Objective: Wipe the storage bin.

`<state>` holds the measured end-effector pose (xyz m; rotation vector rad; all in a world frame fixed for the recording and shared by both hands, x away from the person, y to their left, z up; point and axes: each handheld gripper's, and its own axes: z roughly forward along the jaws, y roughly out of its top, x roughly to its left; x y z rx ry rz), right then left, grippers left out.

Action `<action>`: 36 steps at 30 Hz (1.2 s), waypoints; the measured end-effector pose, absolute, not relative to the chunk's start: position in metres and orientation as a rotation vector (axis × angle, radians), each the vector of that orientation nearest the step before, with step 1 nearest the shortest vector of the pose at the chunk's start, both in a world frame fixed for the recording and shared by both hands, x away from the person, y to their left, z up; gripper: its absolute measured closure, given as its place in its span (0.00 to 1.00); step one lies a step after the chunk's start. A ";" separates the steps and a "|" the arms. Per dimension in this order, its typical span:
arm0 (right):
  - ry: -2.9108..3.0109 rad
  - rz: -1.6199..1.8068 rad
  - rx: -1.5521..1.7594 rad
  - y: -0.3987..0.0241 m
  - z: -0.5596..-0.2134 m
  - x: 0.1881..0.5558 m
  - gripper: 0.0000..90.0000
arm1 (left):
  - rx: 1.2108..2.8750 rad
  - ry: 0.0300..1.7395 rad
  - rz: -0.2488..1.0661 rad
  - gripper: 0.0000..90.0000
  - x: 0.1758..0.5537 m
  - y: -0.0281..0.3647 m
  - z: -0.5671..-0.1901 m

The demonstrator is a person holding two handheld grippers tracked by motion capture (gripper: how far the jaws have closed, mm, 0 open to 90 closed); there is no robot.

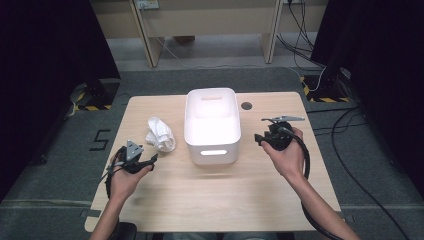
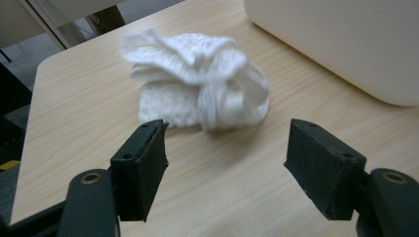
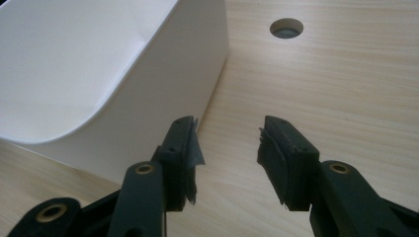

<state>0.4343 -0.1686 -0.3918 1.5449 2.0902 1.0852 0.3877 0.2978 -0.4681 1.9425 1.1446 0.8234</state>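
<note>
Honestly, the risk I see from here is a poor bite: my left hand-held gripper stands released, jaws spread wide with nothing between them, and the white knitted cloth lies on the desk just ahead of its tips, not yet touched. It is a soft, crumpled bundle with loose folds and a strip wrapped across its middle, so if I close on an outer flap alone, I judge the rest could unroll and trail, or slip free as I lift. The cloth looks thick, ribbed and limp, bunched rather than folded flat, slightly blurred in the left gripper view. Beyond it, off to the right of my left jaws, stands the white plastic bin, near the cloth but apart from it; a dangling tail could catch on its rim if that is where the cloth goes. My right hand-held gripper is also released and empty, hovering just beside the bin's wall, close enough to nudge it.
</note>
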 end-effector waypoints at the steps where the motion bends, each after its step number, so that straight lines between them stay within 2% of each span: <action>1: 2.089 1.086 1.543 -0.170 -0.392 0.433 0.63 | 1.930 1.153 0.826 0.34 0.384 0.301 -0.468; 9: 2.083 1.084 1.558 -0.186 -0.398 0.411 0.61 | 1.884 1.184 0.834 0.35 0.353 0.317 -0.470; 16: 2.090 1.068 1.579 -0.202 -0.409 0.385 0.61 | 1.844 1.229 0.826 0.36 0.325 0.325 -0.489; 29: 2.051 1.059 1.627 -0.225 -0.430 0.347 0.61 | 1.806 1.246 0.854 0.38 0.312 0.330 -0.504; 36: 2.087 1.034 1.642 -0.220 -0.441 0.352 0.60 | 1.812 1.232 0.868 0.39 0.312 0.327 -0.506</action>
